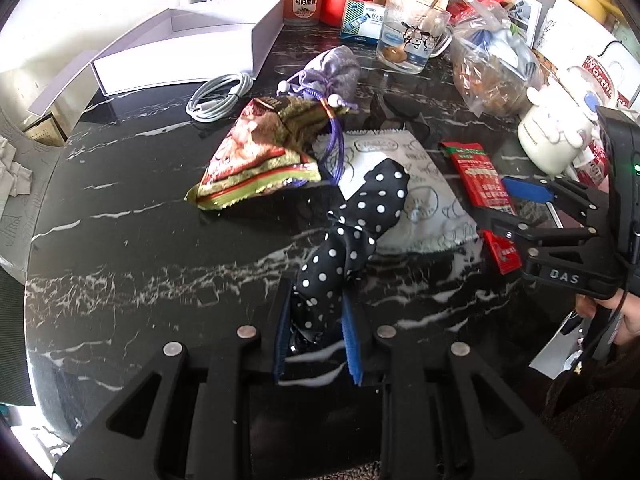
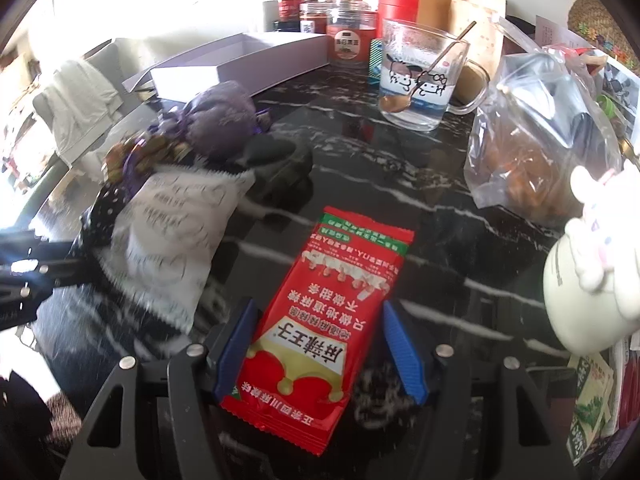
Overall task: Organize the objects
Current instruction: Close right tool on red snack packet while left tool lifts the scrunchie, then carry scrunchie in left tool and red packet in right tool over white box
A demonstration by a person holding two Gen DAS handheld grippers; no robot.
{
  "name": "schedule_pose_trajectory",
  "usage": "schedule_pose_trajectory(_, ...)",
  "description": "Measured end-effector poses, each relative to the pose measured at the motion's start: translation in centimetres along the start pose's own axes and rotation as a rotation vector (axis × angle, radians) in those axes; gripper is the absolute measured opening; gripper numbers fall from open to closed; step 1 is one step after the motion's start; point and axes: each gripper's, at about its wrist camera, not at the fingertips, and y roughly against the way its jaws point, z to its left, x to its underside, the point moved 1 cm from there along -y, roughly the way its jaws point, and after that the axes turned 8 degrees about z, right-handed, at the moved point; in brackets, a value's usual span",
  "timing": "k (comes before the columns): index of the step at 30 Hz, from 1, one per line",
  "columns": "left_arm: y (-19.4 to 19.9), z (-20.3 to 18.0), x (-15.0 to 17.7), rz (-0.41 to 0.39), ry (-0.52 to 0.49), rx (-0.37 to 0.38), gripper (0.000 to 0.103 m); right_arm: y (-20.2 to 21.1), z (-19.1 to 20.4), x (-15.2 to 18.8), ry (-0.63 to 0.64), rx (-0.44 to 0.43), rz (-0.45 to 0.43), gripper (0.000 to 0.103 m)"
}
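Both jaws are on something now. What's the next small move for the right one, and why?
Probably close a little more: the right gripper straddles the red snack packet, but a gap shows beside the right pad. The left gripper already pinches the polka-dot cloth.

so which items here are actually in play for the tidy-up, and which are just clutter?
In play:
left gripper, shut on the polka-dot cloth
right gripper, jaws either side of the red snack packet, pads not clearly pressing
white box, open, a likely destination

Lying about:
glass mug with spoon
purple pouch
white cable
plastic bag
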Motion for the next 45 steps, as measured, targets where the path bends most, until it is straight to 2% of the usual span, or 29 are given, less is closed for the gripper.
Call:
schedule_pose_trajectory(6, -0.2, 0.6, 0.0, -0.017, 0.039, -0.001, 0.022, 0.6, 0.2, 1.3, 0.022, -0.003, 0.006, 0.069)
schedule_pose_trajectory(10, -0.4, 0.7, -0.5, -0.030, 0.034, 0.002, 0.029, 0.6, 0.1, 1.5, 0.004, 0.001, 0.009, 0.076)
schedule_pose_trajectory(15, -0.7, 0.4, -1.2, -0.046, 0.021, 0.005, 0.040, 0.5, 0.1, 1.4, -0.017, 0.010, -0.002, 0.077)
schedule_pose_trajectory(22, -1.1, 0.3, -1.8, -0.064, 0.007, -0.003, 0.041, 0.5, -0.1, 1.4, -0.031, 0.015, 0.007, 0.076)
schedule_pose_trajectory(24, -1.2, 0.2, -1.9, -0.066, 0.005, -0.025, 0.037, 0.5, -0.2, 1.3, -0.031, 0.016, 0.011, 0.072)
schedule_pose_trajectory(25, -1.2, 0.2, -1.9, -0.067, 0.001, -0.045, 0.033, 0.6, -0.2, 1.3, -0.030, 0.013, 0.006, 0.064)
schedule_pose_trajectory(26, -1.3, 0.1, -2.0, -0.068, -0.005, -0.071, 0.025, 0.7, -0.2, 1.3, -0.028, 0.015, -0.001, 0.060)
schedule_pose_trajectory(29, -1.3, 0.2, -2.0, -0.069, -0.006, -0.087, 0.017, 0.8, -0.2, 1.4, -0.025, 0.015, -0.009, 0.055)
schedule_pose_trajectory(39, -0.8, 0.4, -1.5, -0.044, 0.010, -0.028, 0.015, 1.1, -0.5, 1.6, -0.048, 0.001, -0.029, 0.050)
schedule_pose_trajectory(45, 0.3, 0.5, -1.1, -0.059, 0.020, -0.022, 0.015, 2.1, -0.6, 1.5, -0.055, -0.017, -0.053, 0.049)
